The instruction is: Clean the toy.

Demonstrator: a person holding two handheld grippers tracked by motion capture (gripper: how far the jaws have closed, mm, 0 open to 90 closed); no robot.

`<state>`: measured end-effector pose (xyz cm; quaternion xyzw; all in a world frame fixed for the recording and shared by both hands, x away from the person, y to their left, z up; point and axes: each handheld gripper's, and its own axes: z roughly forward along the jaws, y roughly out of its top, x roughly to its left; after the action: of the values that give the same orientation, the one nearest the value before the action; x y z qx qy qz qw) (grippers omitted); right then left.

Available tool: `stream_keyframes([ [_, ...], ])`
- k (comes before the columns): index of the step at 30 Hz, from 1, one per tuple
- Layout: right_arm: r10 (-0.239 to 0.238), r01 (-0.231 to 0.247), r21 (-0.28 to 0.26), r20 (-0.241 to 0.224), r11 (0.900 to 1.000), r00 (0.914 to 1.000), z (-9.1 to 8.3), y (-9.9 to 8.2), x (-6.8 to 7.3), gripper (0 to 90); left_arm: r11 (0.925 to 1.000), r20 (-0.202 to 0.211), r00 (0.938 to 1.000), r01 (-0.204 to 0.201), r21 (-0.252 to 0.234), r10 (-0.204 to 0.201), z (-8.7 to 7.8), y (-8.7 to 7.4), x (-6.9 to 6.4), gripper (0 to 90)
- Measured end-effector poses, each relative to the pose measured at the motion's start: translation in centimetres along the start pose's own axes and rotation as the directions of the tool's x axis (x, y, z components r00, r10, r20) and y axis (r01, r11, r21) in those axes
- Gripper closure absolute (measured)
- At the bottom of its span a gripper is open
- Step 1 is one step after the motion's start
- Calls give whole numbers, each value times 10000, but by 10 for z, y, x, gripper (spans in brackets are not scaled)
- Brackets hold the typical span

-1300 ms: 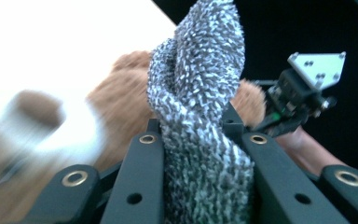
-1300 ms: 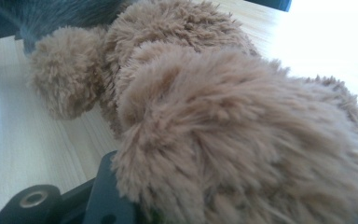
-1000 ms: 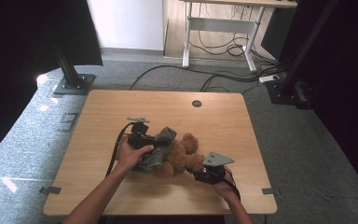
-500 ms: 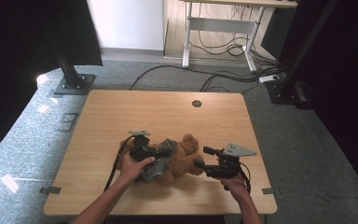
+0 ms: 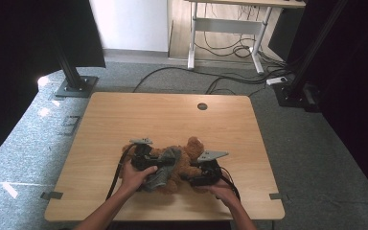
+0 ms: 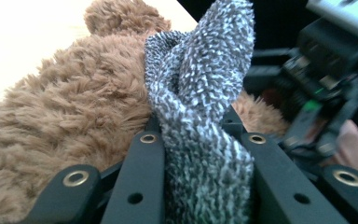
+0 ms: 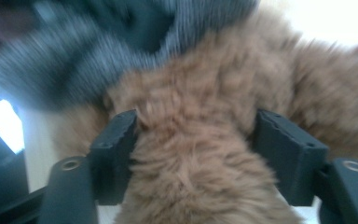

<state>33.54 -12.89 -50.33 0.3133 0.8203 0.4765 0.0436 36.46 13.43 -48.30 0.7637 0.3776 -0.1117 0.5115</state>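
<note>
1. L tongs (image 6: 200, 140) – we have these clamped on a fold of grey-and-white knitted cloth (image 6: 200, 93), prob. a small sweater; in the left gripper view the knit stands bunched up between the two black jaws, pinched tight. In the high view the L tongs (image 5: 160, 162) sit at the toy's left side, on the grey knit (image 5: 164, 170).

2. R tongs (image 7: 196, 140) – jaws apart but bearing on a limb or body part of the brown plush teddy bear (image 7: 205, 154); fur fills the gap and touches both inner faces. We judge it a wide grip on the plush, not a free hover. That view is blurred, so the tool is likely in motion. High view: R tongs (image 5: 191, 178) at the bear's near-right side.

3. Brown plush teddy bear (image 5: 189, 158) – lying on the near half of the light wooden table (image 5: 172, 115), between our two hands, grey knit draped over its left part.

4. Change vs. a sec ago: R tongs were down by the near edge, off to the toy's right; they have since come up and in, and now close on the plush. L tongs have held at the knit throughout.

5. Meaning: both tools now engaged, one on the garment, one on the body. We judge this the set-up for pulling the knit along or off the bear while the R side anchors it. Risk: knit slips from the pinch.

6. Surround – grey carpet floor, black stand bases, cables, a white desk frame beyond.
</note>
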Motion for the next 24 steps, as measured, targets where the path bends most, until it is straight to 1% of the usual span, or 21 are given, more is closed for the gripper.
stream_keyframes([
  [2,0,0,126,-17,9999,10000,6,-5,1,377,10000,30,10000,-34,14,34,0,-1,1,775],
  [4,-145,149,260,-120,9996,9998,10,-9,1,485,10000,73,9999,-69,29,69,0,-3,1,775],
  [6,-287,292,396,-133,9988,9995,11,-11,2,557,10000,130,9999,-89,0,89,1,-4,1,774],
  [7,-303,309,432,-139,9986,9994,11,-11,1,586,9999,134,9998,-109,-22,109,0,-5,1,774],
  [9,-417,422,456,-103,9981,9991,11,-12,1,614,9997,91,9998,-152,-192,154,2,-9,0,775],
  [11,-681,677,472,60,9966,9977,10,-13,2,628,9989,-39,9998,-192,-417,190,5,-13,-1,776],
  [13,-832,824,465,162,9955,9964,9,-15,2,635,9983,-147,9995,-276,-517,269,7,-14,-3,777],
  [15,-1015,997,502,353,9938,9942,6,-15,1,642,9976,-148,9996,-256,-638,247,11,-13,-4,777],
  [16,-1180,1154,527,507,9919,9917,4,-15,0,643,9973,-140,9996,-273,-676,264,14,-12,-5,777],
  [17,-1246,1211,539,665,9912,9900,2,-15,-2,646,9971,-144,9996,-272,-711,263,18,-11,-5,777],
  [19,-1251,1209,490,929,9915,9878,-2,-16,-7,647,9973,-70,9996,-274,-683,270,24,-4,-5,776],
  [22,-1201,1162,418,1085,9923,9868,-6,-16,-14,650,9975,-32,9996,-264,-661,263,28,2,-5,776],
  [24,-1203,1165,386,1176,9924,9858,-8,-17,-17,651,9970,-235,9989,-424,-650,409,28,5,-7,776],
])
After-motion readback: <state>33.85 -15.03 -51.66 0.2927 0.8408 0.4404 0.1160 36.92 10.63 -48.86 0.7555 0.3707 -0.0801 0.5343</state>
